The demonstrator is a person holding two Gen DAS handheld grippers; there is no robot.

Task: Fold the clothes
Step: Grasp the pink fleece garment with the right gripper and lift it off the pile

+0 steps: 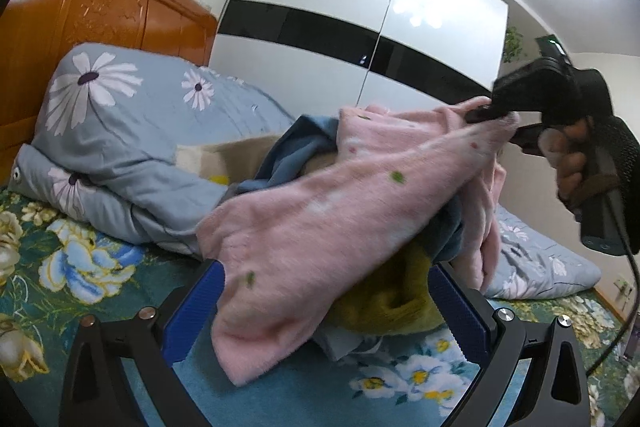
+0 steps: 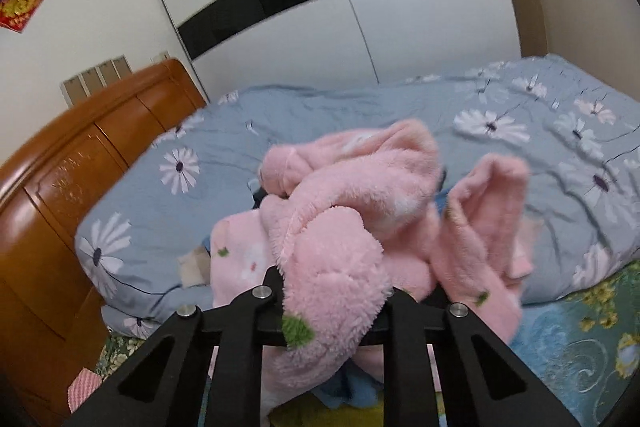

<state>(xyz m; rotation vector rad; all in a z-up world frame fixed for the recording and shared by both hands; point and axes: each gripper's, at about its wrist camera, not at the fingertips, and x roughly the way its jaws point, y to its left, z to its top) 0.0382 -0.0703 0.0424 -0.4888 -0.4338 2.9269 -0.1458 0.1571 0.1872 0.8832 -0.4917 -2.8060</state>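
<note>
A pink fleece garment (image 1: 320, 211) is clamped by the right gripper (image 1: 486, 113); the left gripper (image 1: 326, 311) is spread wide, grasping nothing.

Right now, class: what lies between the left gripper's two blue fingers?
In the left wrist view, the pink fleece garment drapes between the blue fingers, with yellow cloth beneath it; neither pad presses it.

Right gripper (image 1: 490, 113) pinching pink fleece garment (image 1: 320, 223) at raised edge, jaws drawn close on fabric; person's hand (image 1: 572, 163) wrapping its handle. Left gripper (image 1: 324, 311) sitting low, blue fingers (image 1: 192, 311) spread wide, gripping nothing.
</note>
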